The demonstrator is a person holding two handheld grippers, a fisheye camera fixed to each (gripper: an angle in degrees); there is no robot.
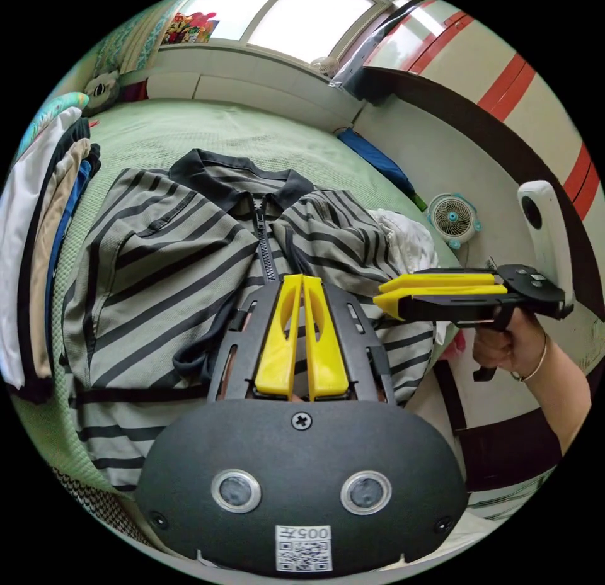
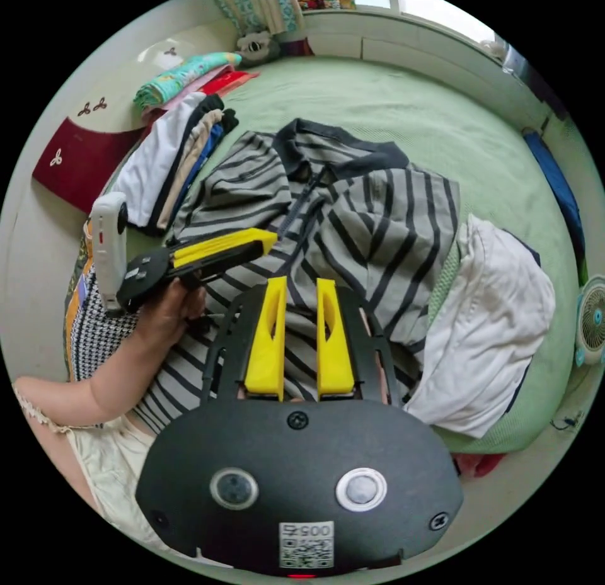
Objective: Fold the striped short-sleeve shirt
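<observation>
So we've got the striped shirt (image 1: 189,232) lying on the bed (image 1: 189,128), which has a pale green cover with a fine waffle-looking texture. The shirt is soft grey knit with thin dark stripes, a dark collar and a chunky dark zipper (image 1: 265,245) running down from the neck. One side is already flapped over the middle, so the stripes there run at a different angle from the rest, and the fabric bunches a bit near the hem.

In the left gripper view our left gripper (image 1: 302,283) hangs over the lower middle of the shirt, its yellow wedge-shaped jaws almost together with only a thin slit between them and nothing in between. The right gripper (image 1: 381,294) pokes in from the side, lying flat, held by a hand (image 1: 504,349) with a thin bangle on the wrist; from this angle its jaws look stacked close together, empty.

In the right gripper view that gripper's (image 2: 299,286) jaws stand a little apart over the striped fabric, not holding anything. The left gripper (image 2: 271,238) comes in there too, tips over the shirt near the zipper, the hand (image 2: 170,311) wrapped around its black grip.

Beside the shirt sits a crumpled white garment (image 2: 498,320), smooth cottony stuff, and on the other side a neat stack of folded clothes (image 2: 176,163). A small round fan (image 1: 452,218) sits off the bed's edge
</observation>
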